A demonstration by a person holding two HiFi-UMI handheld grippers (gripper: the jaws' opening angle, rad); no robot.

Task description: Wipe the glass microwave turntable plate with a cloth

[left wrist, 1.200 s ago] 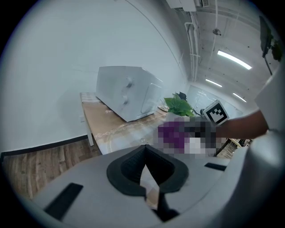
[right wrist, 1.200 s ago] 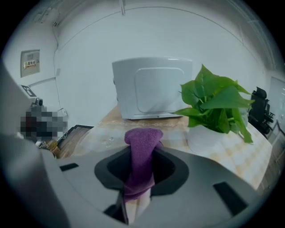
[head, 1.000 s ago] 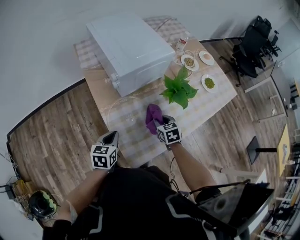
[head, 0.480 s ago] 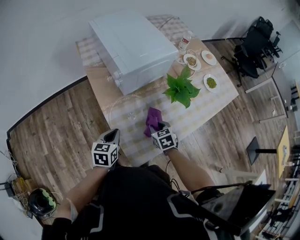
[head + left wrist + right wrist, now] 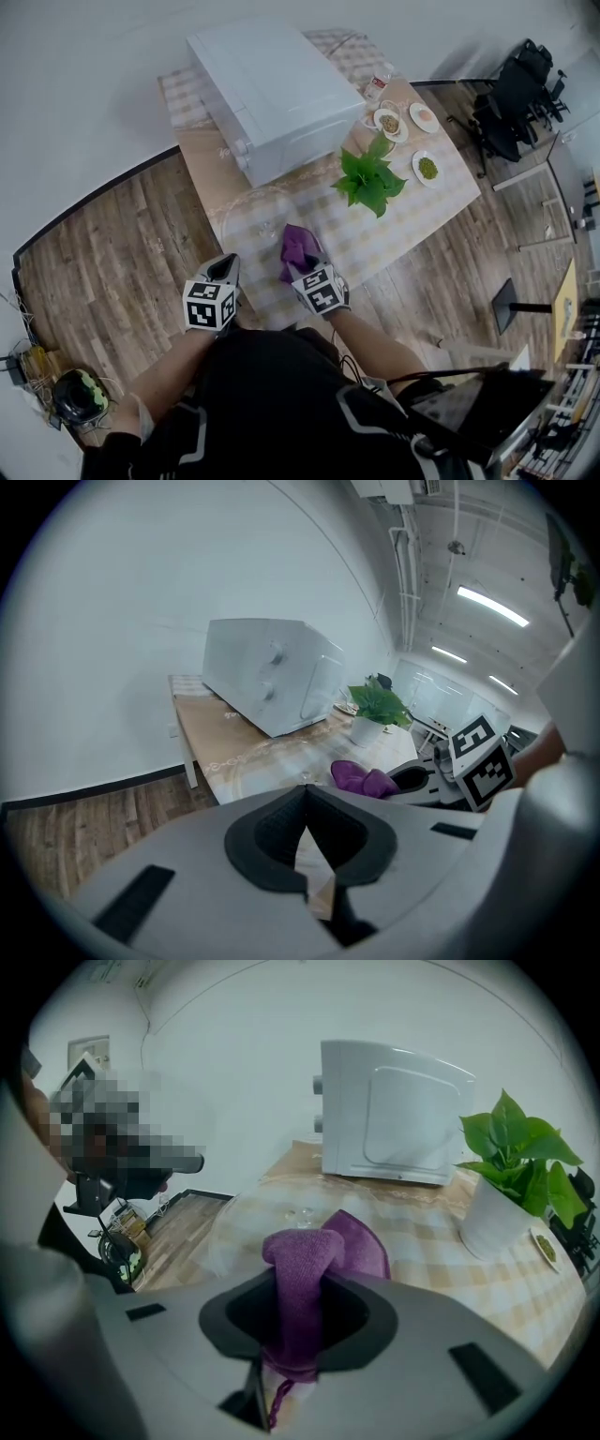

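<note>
Left hand-held gripper: jaws pressed together at the tips with nothing between them, hovering off the table's near left corner, clear of the plate.
Right hand-held gripper: jaws clamped on a purple cloth, which runs up through the middle of them and folds over the top in its own view.
Cloth: bunched, with a loose flap spilling forward toward the plate.
Glass turntable plate: lying flat on the checked table, in front of the white microwave and left of the potted plant.
Hard to see: the plate is clear glass, only a faint round rim from above; the right gripper view picks up its outline and the small raised hub.
Cloth and plate: the cloth sits at the plate's near right edge, possibly brushing the rim; contact isn't clear.
Further back: small dishes of food beyond the plant.
Cut off: the person's body hides the near table edge in the head view.
</note>
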